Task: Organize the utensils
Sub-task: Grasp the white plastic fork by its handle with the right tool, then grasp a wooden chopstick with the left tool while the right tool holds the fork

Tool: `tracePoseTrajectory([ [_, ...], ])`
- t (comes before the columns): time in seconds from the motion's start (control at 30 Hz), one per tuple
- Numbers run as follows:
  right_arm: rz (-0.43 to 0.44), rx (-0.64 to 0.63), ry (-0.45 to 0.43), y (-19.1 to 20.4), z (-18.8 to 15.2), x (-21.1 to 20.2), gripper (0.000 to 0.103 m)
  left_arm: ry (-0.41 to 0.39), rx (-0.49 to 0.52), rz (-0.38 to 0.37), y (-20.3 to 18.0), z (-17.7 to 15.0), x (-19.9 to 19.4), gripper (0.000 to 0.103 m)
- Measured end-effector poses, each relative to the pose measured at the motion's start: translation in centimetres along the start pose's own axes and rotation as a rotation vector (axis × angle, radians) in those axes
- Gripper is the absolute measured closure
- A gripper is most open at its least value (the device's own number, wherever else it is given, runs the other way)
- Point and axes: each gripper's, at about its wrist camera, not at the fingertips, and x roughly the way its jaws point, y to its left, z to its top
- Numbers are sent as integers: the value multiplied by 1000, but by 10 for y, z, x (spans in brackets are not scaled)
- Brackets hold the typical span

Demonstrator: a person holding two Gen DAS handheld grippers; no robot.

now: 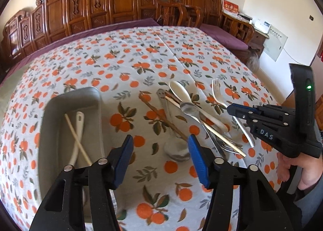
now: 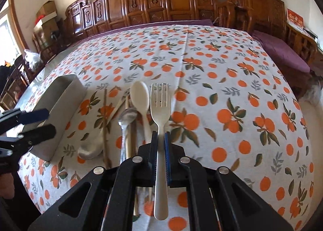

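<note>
Right wrist view: fork [image 2: 160,110] pinched at mid-handle by the right gripper [image 2: 160,150], jaws closed snug on the stem, tines pointing away, handle end running back under the camera. Whether lifted clear of the bench [image 2: 242,65] or only just gripped — cannot tell. Just left of it, the loose pile: white spoon [image 2: 139,97], metal spoon [image 2: 127,118], chopsticks [image 2: 105,122], a ladle [image 2: 90,150] bowl-down on the orange-print cloth.

Left wrist view: grey tray [image 1: 70,97] near the pile's left, already holding a white spoon and one pale chopstick crossed inside. Left gripper [image 1: 161,160] poised above the cloth between tray and pile, jaws wide apart, nothing in them.

Step in hand, by the look of it — sorting, fork's turn. Next move likely calls for a clean lift clear of the neighbouring white spoon, a carry leftward over the pile, then a low release lengthwise into the tray, minding the left gripper parked on that path.
</note>
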Motion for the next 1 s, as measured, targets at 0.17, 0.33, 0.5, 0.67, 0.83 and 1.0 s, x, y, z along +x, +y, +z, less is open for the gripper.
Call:
tracePoseTrajectory([
  [0.17, -2, 27, 7, -11, -1, 4, 95, 57, -42, -20, -10, 4, 29, 61],
  [0.33, 10, 46, -1, -15, -1, 3, 95, 110, -63, -9, -22, 10, 57, 65],
  [0.5, 25, 64, -8, -17, 0, 2, 95, 165, -76, 33, -25, 13, 80, 70],
  [0.67, 38, 74, -19, -18, 2, -1, 95, 169, -71, 80, -29, 17, 88, 80],
  [0.83, 44, 75, -25, -17, 3, -3, 95, 172, -102, 72, -26, 18, 88, 88],
  [1.0, 46, 67, -26, -14, 4, -3, 95, 155, -114, 63, -24, 21, 82, 97],
])
